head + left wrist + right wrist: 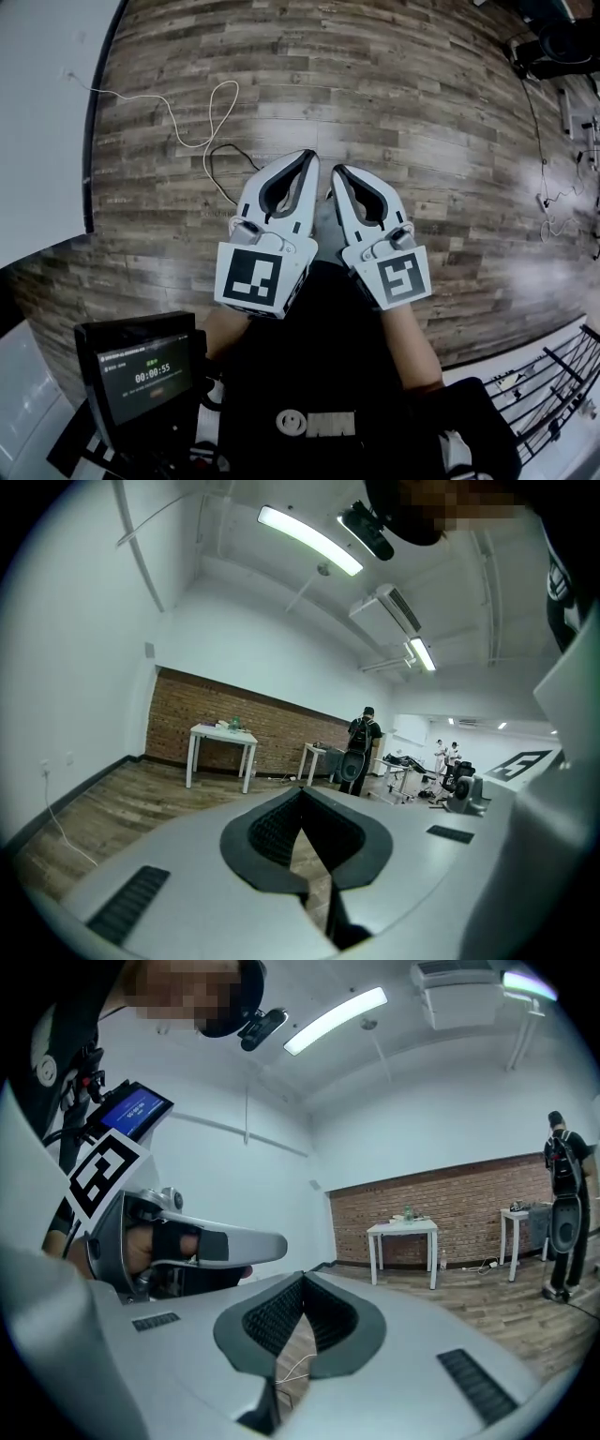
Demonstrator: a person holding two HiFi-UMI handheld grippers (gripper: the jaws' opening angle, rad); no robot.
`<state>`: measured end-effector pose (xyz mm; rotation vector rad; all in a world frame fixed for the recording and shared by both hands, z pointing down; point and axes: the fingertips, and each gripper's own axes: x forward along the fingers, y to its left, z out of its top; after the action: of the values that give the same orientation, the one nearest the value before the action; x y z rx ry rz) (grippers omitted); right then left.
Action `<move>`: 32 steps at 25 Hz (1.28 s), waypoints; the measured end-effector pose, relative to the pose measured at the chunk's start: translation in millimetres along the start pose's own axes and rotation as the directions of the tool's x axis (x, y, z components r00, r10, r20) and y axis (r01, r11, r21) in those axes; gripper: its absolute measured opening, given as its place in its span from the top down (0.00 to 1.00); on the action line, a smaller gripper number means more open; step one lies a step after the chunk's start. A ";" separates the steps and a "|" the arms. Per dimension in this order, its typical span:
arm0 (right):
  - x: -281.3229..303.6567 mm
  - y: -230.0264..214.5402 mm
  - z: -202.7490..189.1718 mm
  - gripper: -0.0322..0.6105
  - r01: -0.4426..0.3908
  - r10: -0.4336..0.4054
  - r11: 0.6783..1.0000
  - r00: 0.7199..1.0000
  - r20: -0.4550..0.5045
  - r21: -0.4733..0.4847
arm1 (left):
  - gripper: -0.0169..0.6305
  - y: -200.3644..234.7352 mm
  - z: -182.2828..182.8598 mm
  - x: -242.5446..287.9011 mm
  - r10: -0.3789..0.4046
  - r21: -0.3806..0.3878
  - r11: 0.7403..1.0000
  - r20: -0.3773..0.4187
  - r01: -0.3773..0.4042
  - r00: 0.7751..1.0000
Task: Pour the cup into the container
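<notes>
No cup or container shows near the grippers. In the head view my left gripper [307,156] and right gripper [339,172] are held side by side at waist height over a wooden floor [394,103]. Both are shut, tips together, with nothing between them. The left gripper view looks along its closed jaws [302,789] into a room, and so does the right gripper view [302,1277]. A white table [223,731], also in the right gripper view [403,1229], stands far off by a brick wall. Small items sit on it, too small to tell apart.
A white cable [211,117] loops on the floor ahead. A white wall [42,112] is at the left. A timer screen [141,375] hangs at my chest and a black wire rack [553,394] stands at the lower right. A person [359,752] stands by more tables.
</notes>
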<state>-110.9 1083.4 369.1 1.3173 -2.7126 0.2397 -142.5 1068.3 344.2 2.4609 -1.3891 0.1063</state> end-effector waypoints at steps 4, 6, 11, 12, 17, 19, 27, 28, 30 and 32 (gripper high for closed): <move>-5.9 6.2 -1.5 0.95 -0.024 0.024 1.000 1.000 0.003 -0.005 | 0.97 -16.2 -4.1 -4.5 0.007 0.042 0.999 -0.001 -0.007 1.000; -8.1 8.1 0.8 0.95 -0.036 0.036 0.999 0.999 0.016 -0.006 | 0.97 -22.2 -8.1 -5.3 0.016 0.033 0.999 -0.003 -0.016 1.000; -24.3 2.5 4.4 0.95 -0.040 0.040 0.999 0.998 0.044 -0.002 | 0.97 -40.9 -13.2 -9.6 0.027 0.029 0.999 -0.010 -0.027 1.000; -29.8 0.2 7.3 0.95 -0.036 0.037 0.999 0.998 0.054 -0.004 | 0.97 -46.6 -12.9 -9.8 0.029 0.025 0.999 -0.009 -0.029 1.000; -61.4 -8.4 22.4 0.95 -0.049 0.048 0.999 0.995 0.093 0.010 | 0.97 -74.8 -10.7 -12.9 0.073 0.017 0.997 -0.020 -0.072 0.997; -77.8 -12.7 23.7 0.95 -0.048 0.047 0.999 0.994 0.101 0.013 | 0.97 -92.0 -12.5 -14.2 0.079 0.016 0.997 -0.023 -0.079 0.997; -134.4 -21.9 -5.2 0.95 0.006 -0.013 0.994 0.998 0.069 0.108 | 0.97 -134.0 -46.5 -21.3 0.122 0.061 0.991 -0.066 -0.118 0.990; -139.9 -23.8 -9.1 0.95 0.009 -0.018 0.990 0.998 0.060 0.141 | 0.97 -135.9 -49.2 -23.6 0.133 0.064 0.990 -0.069 -0.129 0.989; -149.2 -25.1 -9.9 0.95 -0.010 -0.008 0.982 0.996 0.093 0.188 | 0.97 -135.8 -52.6 -31.2 0.161 0.063 0.986 -0.076 -0.156 0.984; -156.5 -26.1 -6.7 0.95 -0.024 -0.006 0.978 0.989 0.145 0.206 | 0.97 -132.1 -56.9 -40.9 0.184 0.065 0.982 -0.082 -0.179 0.979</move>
<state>6.2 1189.2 351.0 1.4275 -2.8804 0.4567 -47.3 1182.7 358.7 2.3378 -1.5903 0.2960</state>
